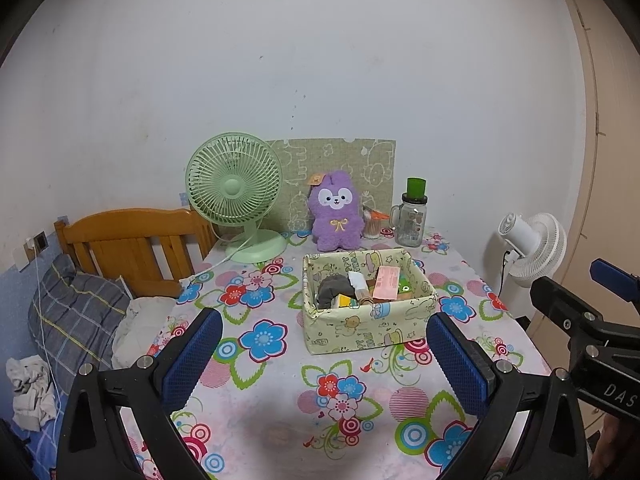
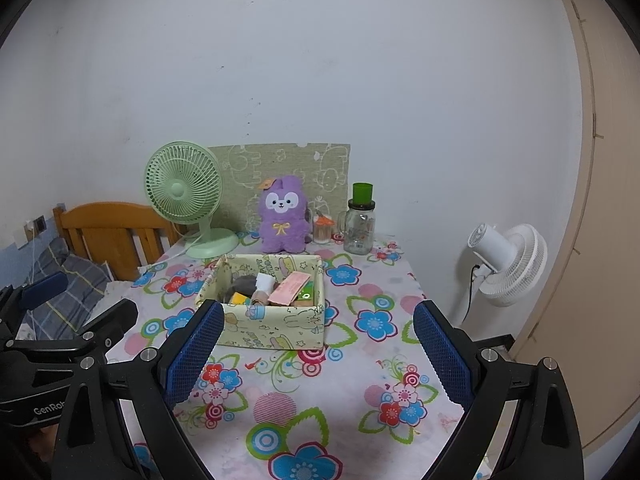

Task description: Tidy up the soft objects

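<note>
Both grippers, left gripper [image 1: 324, 354] and right gripper [image 2: 318, 354], wide and empty above bench [image 1: 280, 412]; risk: snagging fabric bin [image 1: 368, 322] wall, tipping it.

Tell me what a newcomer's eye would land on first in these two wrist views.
The purple plush bunny stands out first, upright at the back of the flowered tablecloth against a patterned board. Left of it stands a mint-green desk fan, and in front sits a fabric box filled with small soft items. Both the left gripper and the right gripper are open and hold nothing.
</note>
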The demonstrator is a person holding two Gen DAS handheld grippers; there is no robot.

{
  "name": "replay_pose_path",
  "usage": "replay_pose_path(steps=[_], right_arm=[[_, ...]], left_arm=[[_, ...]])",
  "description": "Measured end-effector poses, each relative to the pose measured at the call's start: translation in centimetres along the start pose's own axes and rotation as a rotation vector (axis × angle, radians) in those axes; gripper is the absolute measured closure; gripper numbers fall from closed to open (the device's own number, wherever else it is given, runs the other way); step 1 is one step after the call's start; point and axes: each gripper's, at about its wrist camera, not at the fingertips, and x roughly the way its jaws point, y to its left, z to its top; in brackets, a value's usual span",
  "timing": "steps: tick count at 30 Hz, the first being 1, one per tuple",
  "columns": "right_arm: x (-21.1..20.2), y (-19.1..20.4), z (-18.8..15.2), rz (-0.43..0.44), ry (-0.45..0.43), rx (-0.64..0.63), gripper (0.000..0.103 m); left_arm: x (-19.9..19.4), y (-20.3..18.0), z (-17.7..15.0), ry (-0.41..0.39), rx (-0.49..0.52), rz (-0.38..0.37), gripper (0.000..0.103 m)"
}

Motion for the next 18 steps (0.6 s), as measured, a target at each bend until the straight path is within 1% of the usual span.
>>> replay_pose_path(steps=[18], right_arm=[[-0.18,-0.04,-0.15,0.0,-0.012,0.007,0.006]], left_arm=[[-0.28,-0.09,-0.05,-0.005,0.002,-0.007,0.0]])
